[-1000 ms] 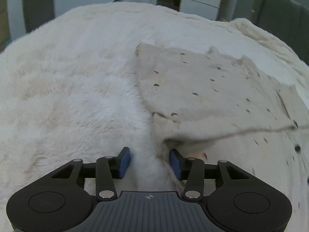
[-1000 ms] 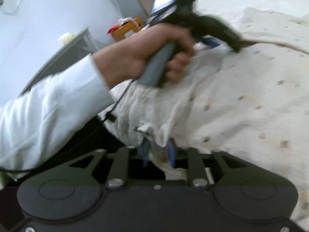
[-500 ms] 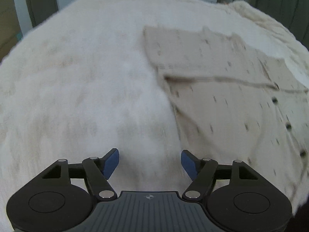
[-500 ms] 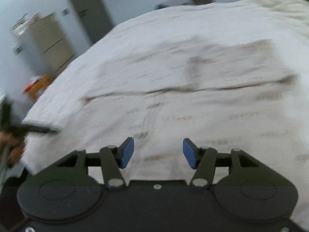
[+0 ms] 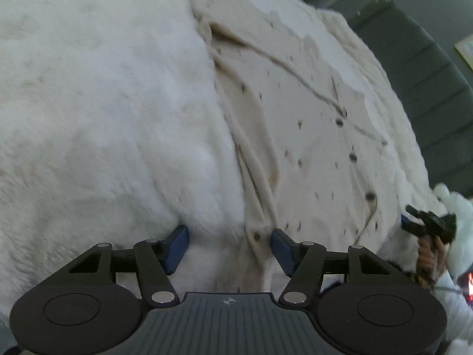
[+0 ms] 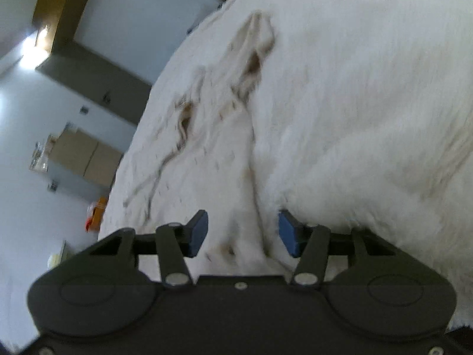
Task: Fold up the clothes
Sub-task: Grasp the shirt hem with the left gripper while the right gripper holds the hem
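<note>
Both grippers have dropped low to the near hem since a sec ago: back then the right one was pinching a bunch of cloth and the left sat by a folded edge w/ the person's hand in the right view; that hand is gone from the right view now. Left gripper [image 5: 227, 247] jaws have just been closing a bit but are still well apart, pads not pressing anything; the shirt's left hem edge runs up btwn them. Right gripper [image 6: 241, 233] same story: jaws just narrowed, still apart, w/ the shirt's right edge lying btwn the blue pads, no squeeze visible.

Shirt [image 5: 298, 124] is cream/beige w/ small dark flecks all over and a row of dark round buttons down the placket. It lies spread on the fluffy white blanket [image 5: 103, 103], mostly flat, front up. Left side edge is rumpled into long ridges; a sleeve is folded across the upper part, leaving a diagonal seam line. In the right view the shirt [image 6: 207, 153] is blurred, w/ wrinkles and a puckered dark fold near the collar end, far sleeve bunched at top.

Right gripper [image 5: 425, 224] also shows at the far right of the left view, held in a hand [image 5: 428, 254], at the shirt's other lower corner.
</note>
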A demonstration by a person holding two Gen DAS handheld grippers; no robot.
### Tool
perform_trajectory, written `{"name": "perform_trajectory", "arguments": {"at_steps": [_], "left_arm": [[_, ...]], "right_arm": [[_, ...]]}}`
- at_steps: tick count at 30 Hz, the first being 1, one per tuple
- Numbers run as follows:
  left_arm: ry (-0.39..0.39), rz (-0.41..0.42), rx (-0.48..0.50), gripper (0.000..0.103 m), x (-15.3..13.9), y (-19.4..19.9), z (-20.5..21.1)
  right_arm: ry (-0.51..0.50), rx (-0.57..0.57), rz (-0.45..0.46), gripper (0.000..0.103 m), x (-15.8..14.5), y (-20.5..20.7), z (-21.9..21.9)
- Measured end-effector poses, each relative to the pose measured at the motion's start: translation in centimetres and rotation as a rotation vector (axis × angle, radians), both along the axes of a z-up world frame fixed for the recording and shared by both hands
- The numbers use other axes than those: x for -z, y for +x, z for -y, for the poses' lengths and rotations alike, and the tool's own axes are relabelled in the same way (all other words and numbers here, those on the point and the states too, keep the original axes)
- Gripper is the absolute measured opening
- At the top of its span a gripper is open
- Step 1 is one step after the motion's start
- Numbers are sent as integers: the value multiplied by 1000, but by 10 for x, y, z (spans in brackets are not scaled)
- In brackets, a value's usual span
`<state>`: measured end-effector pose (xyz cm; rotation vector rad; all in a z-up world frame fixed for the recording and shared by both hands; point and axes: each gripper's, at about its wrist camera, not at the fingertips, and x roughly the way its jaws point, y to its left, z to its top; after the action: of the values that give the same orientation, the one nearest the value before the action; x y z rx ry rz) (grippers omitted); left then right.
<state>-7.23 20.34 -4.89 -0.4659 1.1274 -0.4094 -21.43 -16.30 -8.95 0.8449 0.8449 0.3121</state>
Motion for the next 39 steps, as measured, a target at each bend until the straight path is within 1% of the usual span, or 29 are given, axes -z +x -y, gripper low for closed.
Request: {"name": "perform_trajectory", "arguments": {"at_steps": [1,2,4,5,6,8,9,11,14,15,16,17,18,20,21,22,23,24,25,27,28,30,31,32,33,34,36,39], "left_arm": [[-10,-6,12,57,5,2,1],[-37,-8,8,58,8,3,0],[-118,-21,-19,59,13,7,-6],[-177,-35,-50,59,18,9,-13],[-222,-47,-75,59,23,8,-19],[-268,-48,-101,58,28,4,-26],[-283,-46,-115,57,30,1,-30],[-308,-43,-139,50,36,-6,-35],[-277,-40,-98,49,34,-10,-26],[-263,-40,-67,46,33,-9,-21],[-252,-43,-41,35,34,-7,-16],[-255,-57,-35,27,38,-6,-14],[-258,-70,-28,24,42,-5,-11],[-264,-98,-17,5,46,-2,-8],[-265,-106,-3,5,46,-2,-6],[-269,-98,35,3,40,-5,-3],[-274,-80,69,3,34,-8,-1],[-280,-68,80,3,29,-9,-1],[-292,-34,105,3,16,-14,-2],[-283,-11,105,3,7,-15,-3],[-277,0,104,3,3,-16,-4],[-259,17,94,3,-5,-17,-8],[-246,24,91,3,-8,-17,-8],[-214,25,99,3,-6,-15,-3],[-167,30,105,3,-5,-13,3],[-75,43,110,3,-5,-12,12],[-26,57,118,4,-11,-13,10],[-13,84,119,3,-15,-17,12]], "right_arm": [[24,-21,-4,47,3,-1,1],[47,-42,-7,43,6,-1,1],[110,-98,-7,38,13,1,-3],[145,-130,-9,35,17,2,-6],[168,-150,-17,28,20,3,-8],[168,-198,-39,23,25,4,-19],[146,-218,-58,16,27,4,-25],[153,-221,-66,11,26,7,-30],[142,-281,-27,7,12,15,-46],[129,-308,-20,5,8,16,-52],[121,-318,-20,4,5,16,-54],[117,-319,-24,3,3,17,-54],[114,-319,-28,3,2,18,-54],[119,-312,-30,2,-4,15,-51],[119,-308,-29,2,-9,10,-47],[113,-311,-23,1,-17,2,-43],[107,-314,-16,1,-24,-5,-39],[100,-316,-7,1,-30,-10,-37],[91,-315,0,1,-35,-16,-34],[61,-297,4,1,-47,-24,-24],[55,-285,6,1,-48,-25,-18],[46,-242,14,0,-55,-34,0],[14,-230,12,0,-58,-36,4],[-19,-218,10,0,-61,-39,7],[-49,-206,12,0,-64,-41,10],[-72,-194,28,0,-67,-43,10],[-104,-178,57,0,-72,-47,7],[-139,-165,79,0,-78,-50,-1]]}}
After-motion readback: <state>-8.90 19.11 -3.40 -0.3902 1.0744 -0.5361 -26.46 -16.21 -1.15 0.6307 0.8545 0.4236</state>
